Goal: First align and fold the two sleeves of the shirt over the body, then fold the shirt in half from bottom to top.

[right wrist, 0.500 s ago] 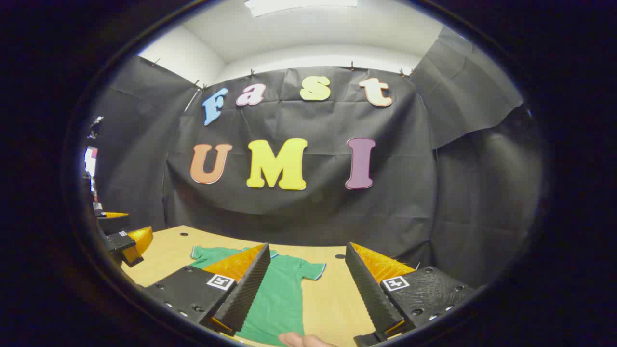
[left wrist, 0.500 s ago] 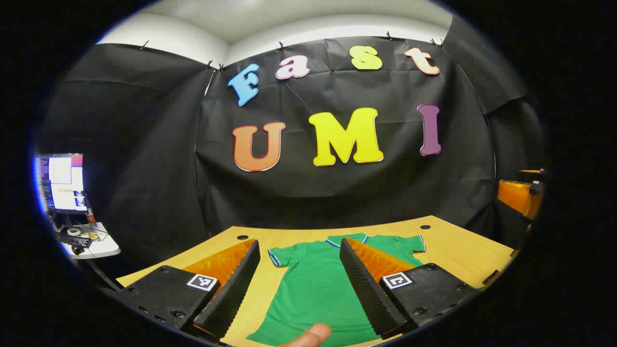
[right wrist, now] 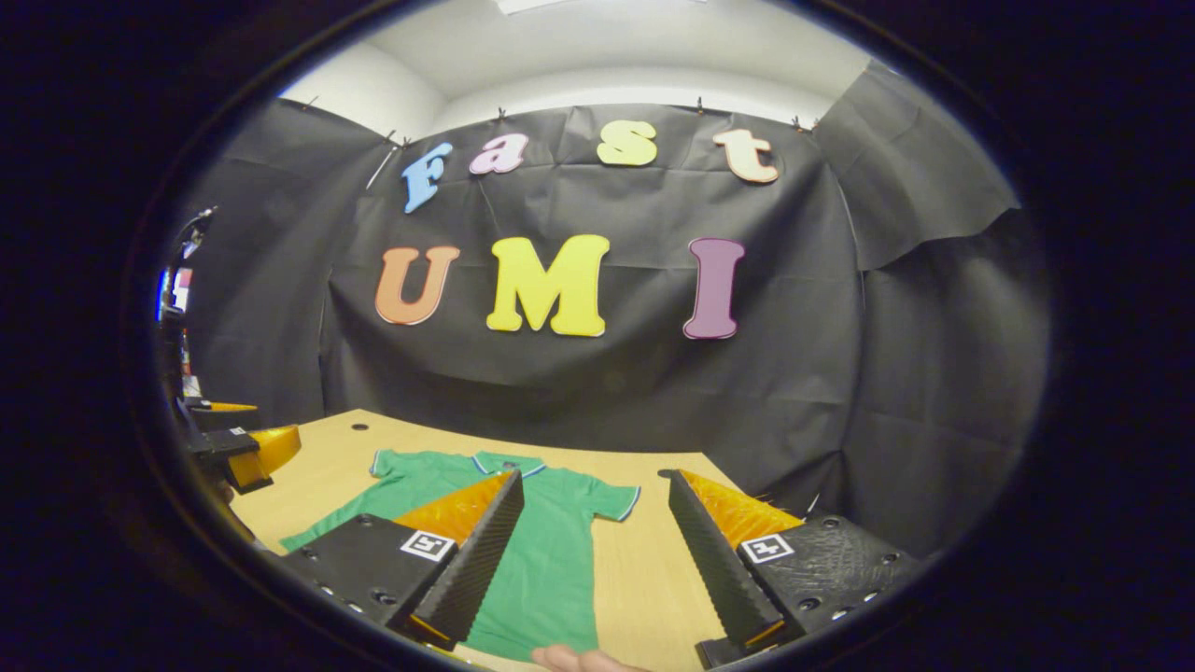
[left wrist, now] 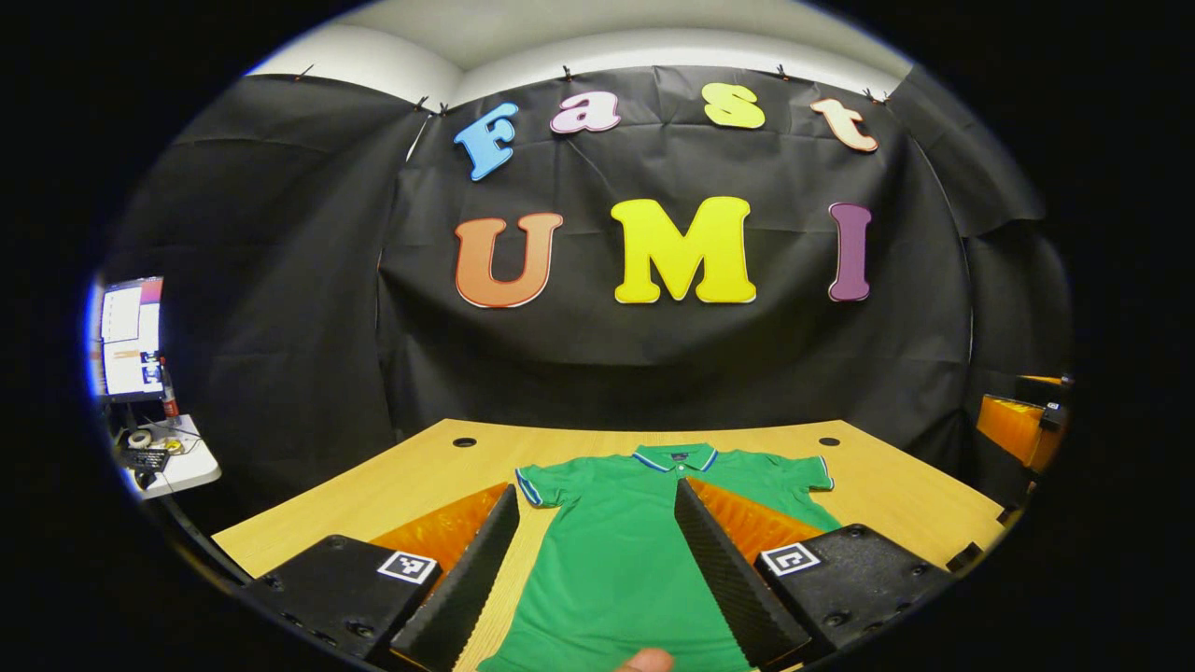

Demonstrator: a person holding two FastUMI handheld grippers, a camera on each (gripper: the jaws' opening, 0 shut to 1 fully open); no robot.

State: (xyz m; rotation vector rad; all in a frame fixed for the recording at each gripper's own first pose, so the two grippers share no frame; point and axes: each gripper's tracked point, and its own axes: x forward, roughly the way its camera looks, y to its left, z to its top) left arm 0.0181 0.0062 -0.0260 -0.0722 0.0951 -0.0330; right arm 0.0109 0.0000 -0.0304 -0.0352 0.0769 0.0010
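A green polo shirt [left wrist: 616,551] lies flat on the wooden table [left wrist: 420,476], collar toward the booth wall and both short sleeves spread out. My left gripper [left wrist: 596,523] hangs open above the shirt's body, nothing between its fingers. In the right gripper view the same shirt [right wrist: 551,551] lies left of centre, and my right gripper [right wrist: 593,509] is open over its right sleeve and the bare table [right wrist: 653,569] beside it. The left gripper [right wrist: 247,453] shows at that view's far left edge. A fingertip [left wrist: 644,661] peeks in at the bottom.
The black cloth wall stands close behind the table's far edge. A side desk with a monitor [left wrist: 131,341] and small items sits off to the left. Two cable holes [left wrist: 464,441] mark the tabletop's far side. The other gripper [left wrist: 1022,425] shows at the right edge.
Both grippers have tilted down and shifted slightly, so more of the shirt and table shows. In the left gripper view the collar is now uncovered between the fingers. The shirt has not moved.
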